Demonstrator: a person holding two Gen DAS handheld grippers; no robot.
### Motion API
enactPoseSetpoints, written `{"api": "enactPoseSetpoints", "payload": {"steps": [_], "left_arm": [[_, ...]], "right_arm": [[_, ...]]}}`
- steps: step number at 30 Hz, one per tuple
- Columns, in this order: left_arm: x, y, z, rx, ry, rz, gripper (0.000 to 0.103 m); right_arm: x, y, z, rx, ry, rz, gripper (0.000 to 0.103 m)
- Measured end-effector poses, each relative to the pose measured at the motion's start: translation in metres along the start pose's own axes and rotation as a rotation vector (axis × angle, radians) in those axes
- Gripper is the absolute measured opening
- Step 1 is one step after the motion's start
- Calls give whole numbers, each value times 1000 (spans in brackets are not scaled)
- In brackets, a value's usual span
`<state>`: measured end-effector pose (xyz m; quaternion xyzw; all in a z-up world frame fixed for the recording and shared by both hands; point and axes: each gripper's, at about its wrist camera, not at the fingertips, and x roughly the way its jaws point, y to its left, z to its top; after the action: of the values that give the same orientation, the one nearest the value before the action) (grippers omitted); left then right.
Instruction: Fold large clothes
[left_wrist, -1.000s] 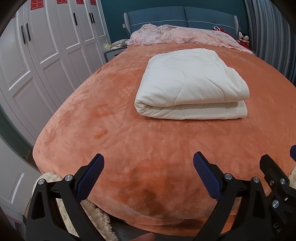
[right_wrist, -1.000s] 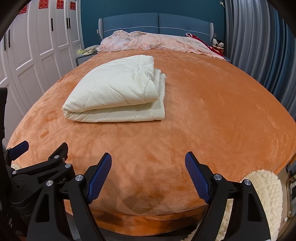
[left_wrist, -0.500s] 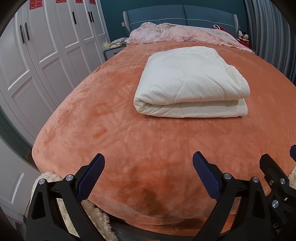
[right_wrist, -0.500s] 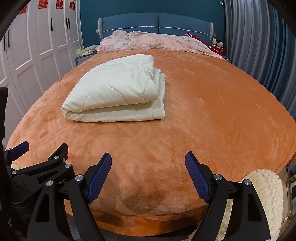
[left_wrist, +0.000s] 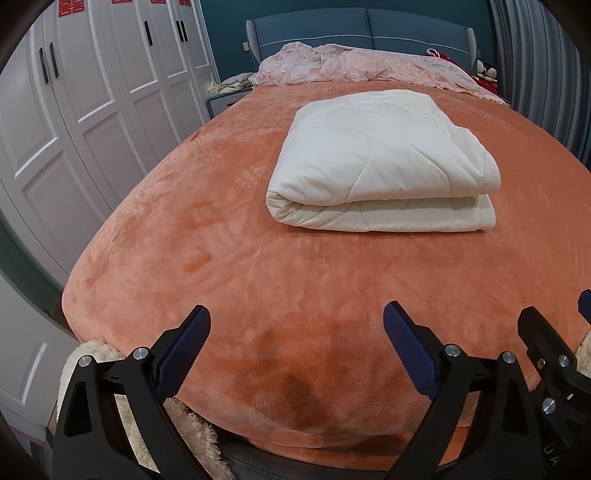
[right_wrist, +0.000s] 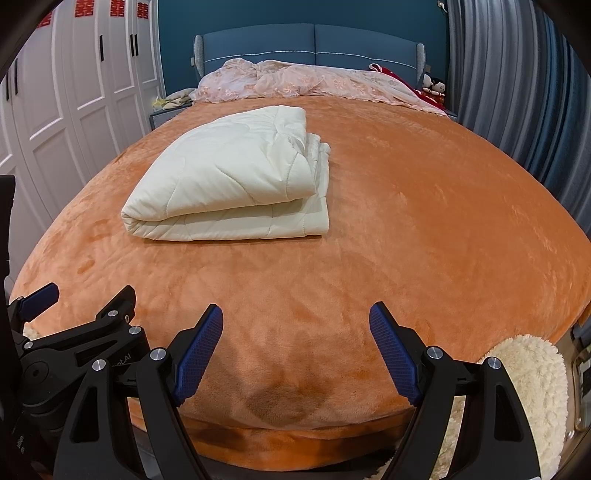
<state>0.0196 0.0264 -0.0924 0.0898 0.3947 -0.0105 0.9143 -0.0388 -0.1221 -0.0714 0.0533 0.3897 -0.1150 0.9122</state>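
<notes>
Both grippers, left and right, are held wide open and empty at the bed's foot. The folded quilt lies well ahead mid-bed, long axis crosswise, nearer the left gripper.

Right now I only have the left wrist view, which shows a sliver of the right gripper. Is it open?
Observer: Yes. The right gripper has its jaws wide apart and empty, over the orange blanket.
Operator: And the folded quilt's right side?
Observer: On the white quilt, the lower layers stick out past the top fold there.
Operator: Anything past the bed's right foot corner?
Observer: A fluffy cream rug.
</notes>
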Motion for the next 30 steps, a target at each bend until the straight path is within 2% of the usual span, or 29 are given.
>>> {"api": "enactPoseSetpoints", "payload": {"steps": [30], "left_arm": [[1,-1,-2,1,-2,8,91]], "right_arm": [[2,0,0,1,4,-5,79]]}}
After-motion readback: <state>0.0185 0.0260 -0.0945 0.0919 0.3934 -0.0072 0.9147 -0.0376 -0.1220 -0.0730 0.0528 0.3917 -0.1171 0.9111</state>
